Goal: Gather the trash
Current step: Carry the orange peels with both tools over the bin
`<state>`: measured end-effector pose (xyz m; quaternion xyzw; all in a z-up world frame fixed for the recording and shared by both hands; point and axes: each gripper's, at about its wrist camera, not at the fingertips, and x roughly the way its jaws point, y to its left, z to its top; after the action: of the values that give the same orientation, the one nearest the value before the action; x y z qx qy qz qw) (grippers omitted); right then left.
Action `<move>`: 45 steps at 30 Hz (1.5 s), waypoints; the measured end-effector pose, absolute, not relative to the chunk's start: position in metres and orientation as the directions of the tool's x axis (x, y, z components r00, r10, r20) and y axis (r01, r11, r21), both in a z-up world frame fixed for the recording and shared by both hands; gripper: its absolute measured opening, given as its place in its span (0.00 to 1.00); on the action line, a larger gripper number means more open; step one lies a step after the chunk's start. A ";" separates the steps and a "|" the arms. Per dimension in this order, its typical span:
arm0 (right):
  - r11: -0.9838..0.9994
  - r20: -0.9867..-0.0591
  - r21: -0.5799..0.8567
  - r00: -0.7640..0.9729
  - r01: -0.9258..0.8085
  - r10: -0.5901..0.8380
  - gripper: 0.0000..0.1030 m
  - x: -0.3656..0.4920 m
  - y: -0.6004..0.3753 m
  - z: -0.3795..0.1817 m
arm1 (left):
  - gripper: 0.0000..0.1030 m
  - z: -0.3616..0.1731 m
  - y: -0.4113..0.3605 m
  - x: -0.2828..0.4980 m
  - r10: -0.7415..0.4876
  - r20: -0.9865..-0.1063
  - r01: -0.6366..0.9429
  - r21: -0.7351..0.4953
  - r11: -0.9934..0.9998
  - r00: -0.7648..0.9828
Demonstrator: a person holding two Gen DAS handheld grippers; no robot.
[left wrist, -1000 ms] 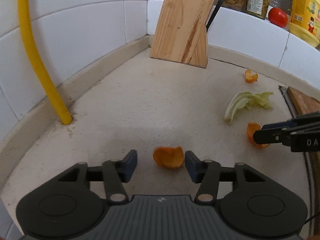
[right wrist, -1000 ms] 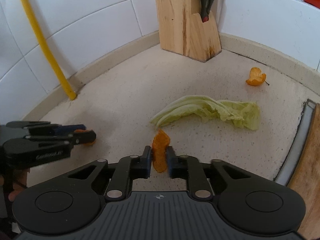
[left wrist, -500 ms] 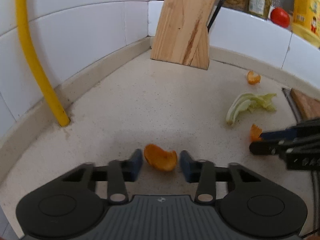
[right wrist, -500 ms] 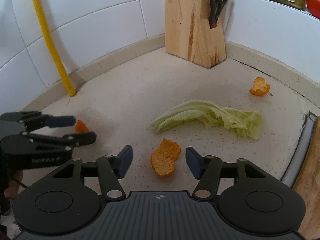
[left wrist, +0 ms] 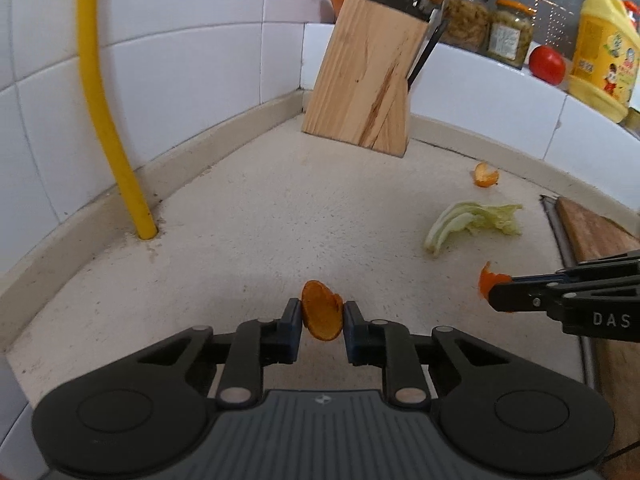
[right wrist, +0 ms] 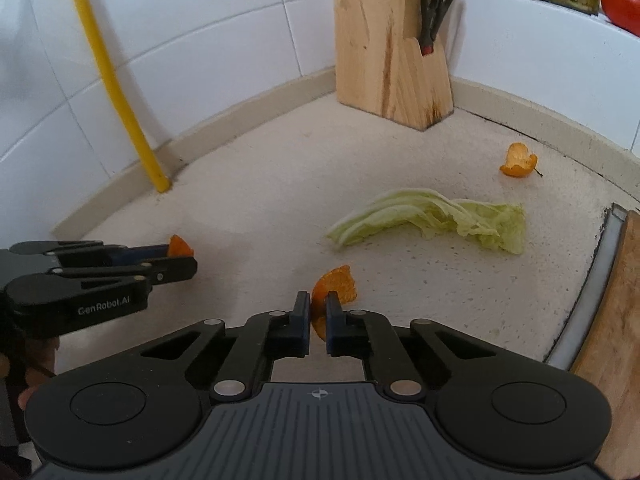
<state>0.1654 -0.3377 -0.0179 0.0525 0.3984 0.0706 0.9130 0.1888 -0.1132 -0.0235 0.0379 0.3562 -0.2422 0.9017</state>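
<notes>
My left gripper point(left wrist: 321, 322) is shut on an orange peel piece point(left wrist: 322, 316) and holds it above the speckled counter point(left wrist: 256, 216). My right gripper point(right wrist: 318, 316) is shut on a second orange peel piece point(right wrist: 338, 286); in the left wrist view this gripper point(left wrist: 494, 294) enters from the right with its peel point(left wrist: 486, 280). The left gripper also shows at the left of the right wrist view point(right wrist: 182, 258). A cabbage leaf point(right wrist: 432, 220) and a third peel point(right wrist: 518, 162) lie on the counter further back.
A wooden knife block point(left wrist: 366, 84) stands in the tiled corner. A yellow pipe point(left wrist: 108, 120) rises from the counter at left. A wooden board point(right wrist: 612, 320) lies at right. Jars point(left wrist: 510, 32), a tomato point(left wrist: 547, 65) and a yellow bottle point(left wrist: 602, 52) sit on the ledge.
Both grippers were open around their peels half a second ago. Now each has shut on its peel and lifted it off the counter.
</notes>
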 end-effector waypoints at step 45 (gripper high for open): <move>0.817 -0.703 0.217 0.495 -0.534 0.510 0.05 0.103 -0.095 -0.008 | 0.16 -0.029 0.115 0.056 -0.073 -0.679 0.036 -0.069 0.997 0.730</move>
<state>0.1026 -0.0945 -0.0082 -0.0151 0.4016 0.3021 0.8644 0.0556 0.1151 -0.0288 -0.0258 0.3661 -0.0293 0.9298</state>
